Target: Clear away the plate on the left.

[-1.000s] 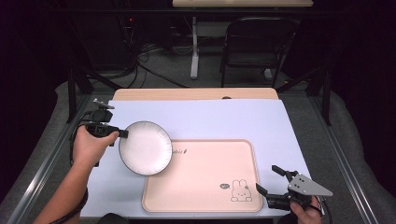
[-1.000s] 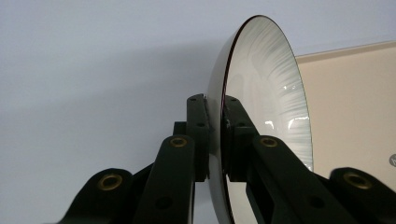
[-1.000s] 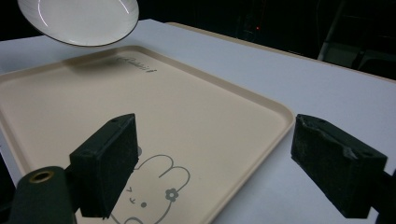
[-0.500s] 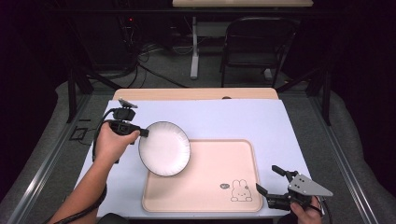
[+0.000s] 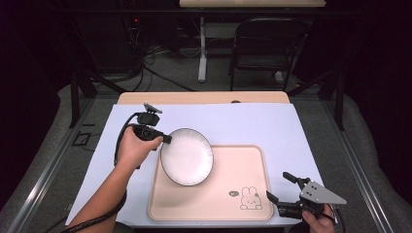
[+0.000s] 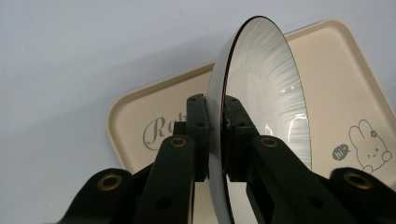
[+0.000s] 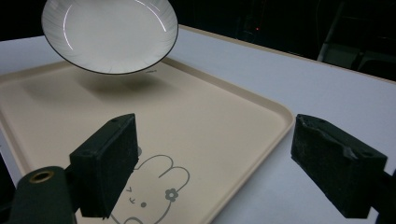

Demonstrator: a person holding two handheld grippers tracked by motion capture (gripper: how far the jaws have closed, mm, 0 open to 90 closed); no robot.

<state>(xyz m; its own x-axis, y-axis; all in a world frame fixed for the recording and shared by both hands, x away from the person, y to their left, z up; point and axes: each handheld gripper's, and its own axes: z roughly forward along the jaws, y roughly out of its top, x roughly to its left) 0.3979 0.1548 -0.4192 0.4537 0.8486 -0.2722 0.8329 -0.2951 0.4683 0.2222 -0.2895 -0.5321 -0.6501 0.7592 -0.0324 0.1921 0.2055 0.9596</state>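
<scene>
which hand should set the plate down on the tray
Left. The left gripper is already clamped on the plate rim, holding it above the tray. The right gripper is open, off the tray's corner.

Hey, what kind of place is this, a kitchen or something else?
Probably a lab or recording workspace, not a kitchen: a table under a plain sheet, cables across the floor behind, a folding chair, and a hand-held left gripper carrying a plate.

Beige tray (image 5: 214, 204) on white-covered table (image 5: 291, 131)
</scene>
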